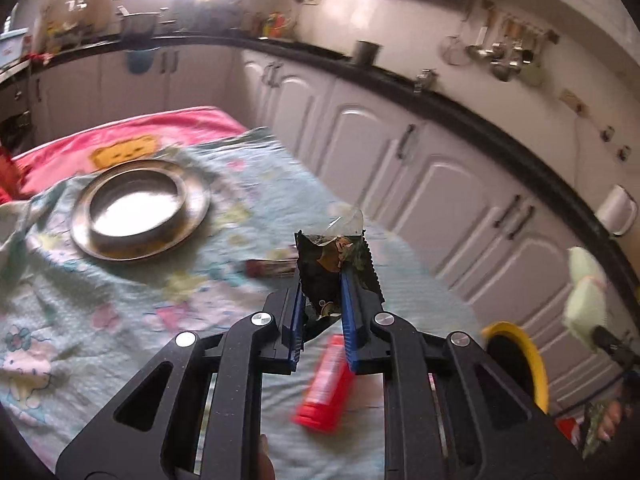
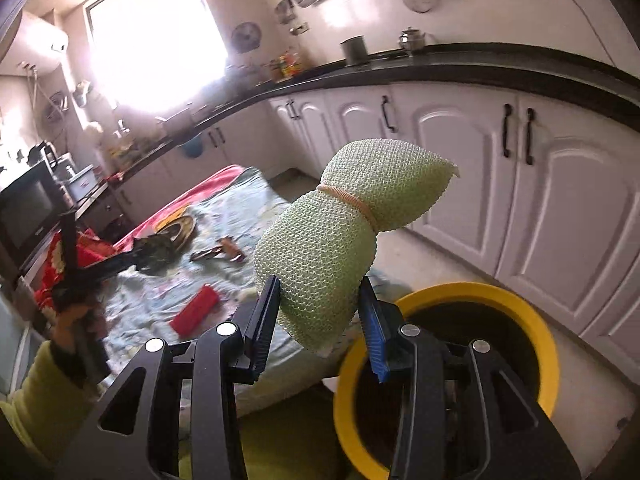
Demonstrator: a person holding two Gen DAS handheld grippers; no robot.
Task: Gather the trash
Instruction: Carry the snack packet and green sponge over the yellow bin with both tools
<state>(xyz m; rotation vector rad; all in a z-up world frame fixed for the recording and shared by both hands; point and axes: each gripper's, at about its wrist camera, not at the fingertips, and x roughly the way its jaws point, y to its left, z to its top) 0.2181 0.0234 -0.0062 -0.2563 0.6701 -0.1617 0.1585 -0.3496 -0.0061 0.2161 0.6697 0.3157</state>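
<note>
Left wrist view: my left gripper clamped on dark wrapper, above bedspread. My right gripper clamped on green mesh bundle, beside yellow bin.

My left gripper, black with blue pads, holds a dark wrapper printed in green and tan, and my right gripper, in the same black and blue, holds a pale green mesh bundle banded in peach. The bin has a bright yellow rim and a dark inside. The pale blue cloth carries pastel cartoon prints beside pink bedding, with a red packet and a silver plate on it.
</note>
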